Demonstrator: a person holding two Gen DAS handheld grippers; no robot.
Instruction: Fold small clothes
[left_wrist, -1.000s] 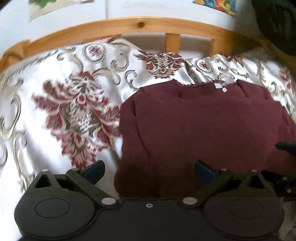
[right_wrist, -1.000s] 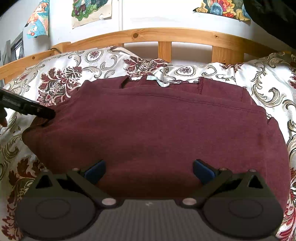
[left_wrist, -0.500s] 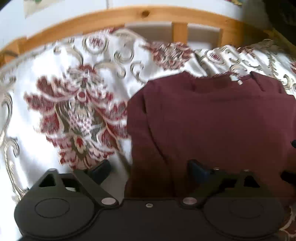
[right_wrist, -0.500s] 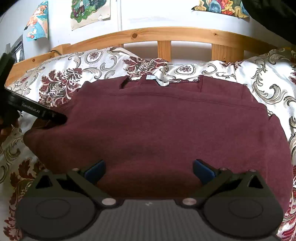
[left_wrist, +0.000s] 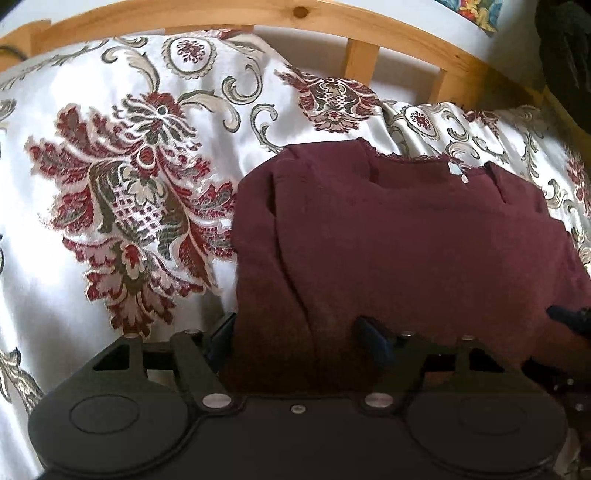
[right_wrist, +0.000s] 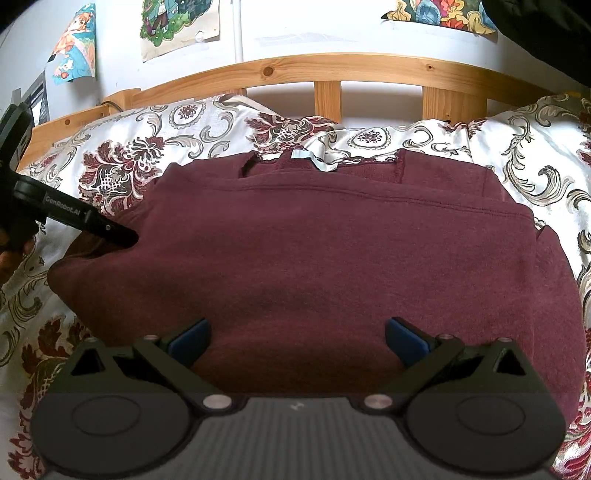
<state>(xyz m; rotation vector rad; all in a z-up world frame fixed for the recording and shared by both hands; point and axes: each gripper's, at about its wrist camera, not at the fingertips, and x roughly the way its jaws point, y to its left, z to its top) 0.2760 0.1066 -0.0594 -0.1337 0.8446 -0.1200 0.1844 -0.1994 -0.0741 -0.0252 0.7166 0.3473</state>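
Note:
A maroon sweater (right_wrist: 314, 258) lies on the bed, sleeves folded in, collar and white label toward the headboard; it also shows in the left wrist view (left_wrist: 424, 251). My left gripper (left_wrist: 295, 339) is open, one finger on each side of the sweater's near left edge fold; its finger shows at the left of the right wrist view (right_wrist: 103, 227). My right gripper (right_wrist: 297, 338) is open and empty over the sweater's near hem. A tip of it shows at the right edge of the left wrist view (left_wrist: 569, 317).
A white bedspread (left_wrist: 110, 184) with red floral patterns covers the bed. A wooden headboard (right_wrist: 332, 70) runs along the back. Posters (right_wrist: 177, 26) hang on the wall. A dark garment (right_wrist: 554, 29) hangs at the top right.
My left gripper has moved forward and down onto the sweater's left edge, so the fabric now sits between its fingers. The right gripper has stayed put.

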